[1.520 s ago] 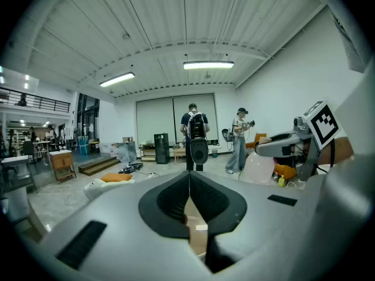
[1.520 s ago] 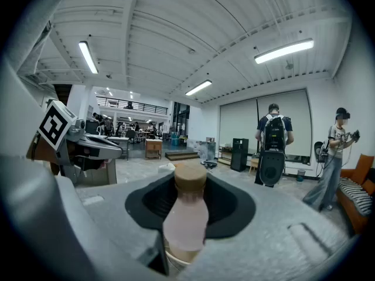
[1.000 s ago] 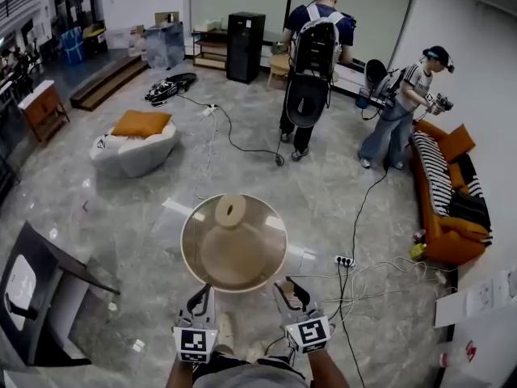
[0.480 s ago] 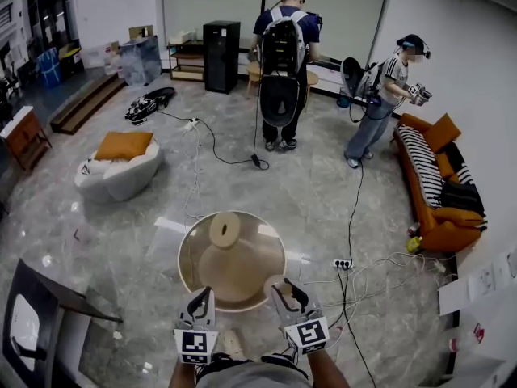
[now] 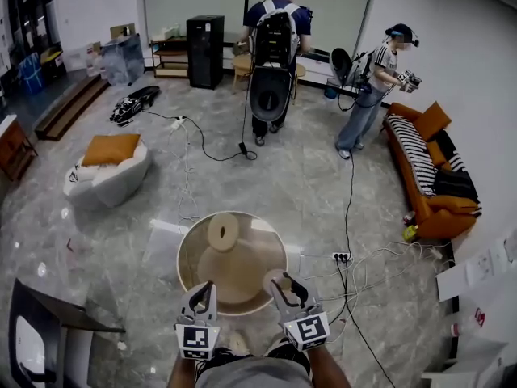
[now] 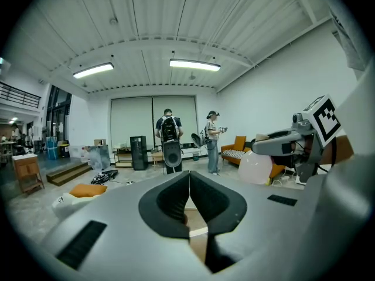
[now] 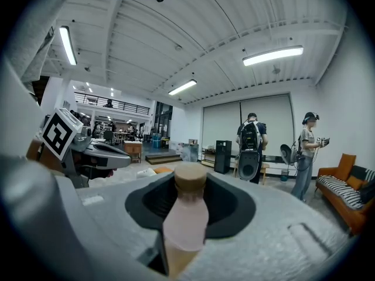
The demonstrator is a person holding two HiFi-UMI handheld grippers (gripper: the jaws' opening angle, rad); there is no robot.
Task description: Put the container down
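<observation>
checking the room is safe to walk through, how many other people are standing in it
2. One person with a backpack stands by the far wall, back turned; the second person stands near the orange sofa on the right. Others may be hidden outside the head view.

We are closing on the round table [image 5: 242,263], which is sliding lower in the frame. The left gripper [image 5: 202,291] and the right gripper [image 5: 284,285] with its bottle [image 7: 186,215] are coming over its near rim. The backpack wearer [image 5: 273,43] and the second person [image 5: 373,83] are drifting toward the upper left.

Left gripper [image 5: 202,291] beside right gripper [image 5: 284,283], both near level — left jaws together, right jaws tight round the container [image 7: 186,215]
</observation>
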